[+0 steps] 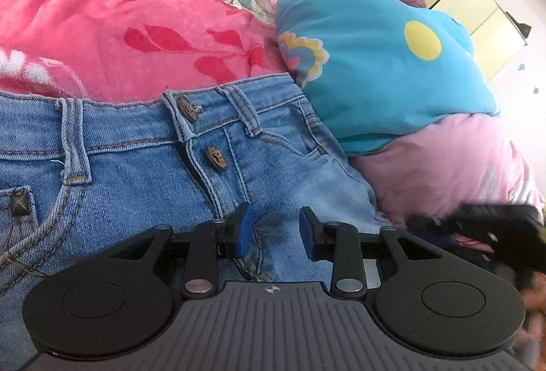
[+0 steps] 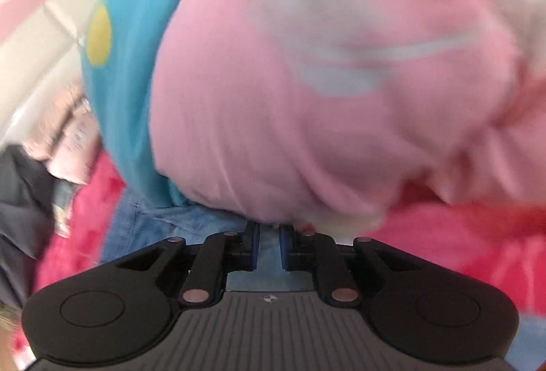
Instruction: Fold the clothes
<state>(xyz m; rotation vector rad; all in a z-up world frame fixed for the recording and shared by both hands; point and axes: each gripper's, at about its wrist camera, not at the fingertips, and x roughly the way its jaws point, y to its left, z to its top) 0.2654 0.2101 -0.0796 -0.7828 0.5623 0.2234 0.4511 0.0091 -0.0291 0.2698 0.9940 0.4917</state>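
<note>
Jeans (image 1: 143, 166) lie flat on the red floral blanket (image 1: 102, 36), waistband away. Left gripper (image 1: 276, 231) hovers over the fly, jaws parted, empty. Right gripper (image 2: 269, 246), blurred, shows a narrow gap with denim behind; grasp unclear. Beyond sits a blue-and-pink quilt (image 1: 392, 63).
</note>
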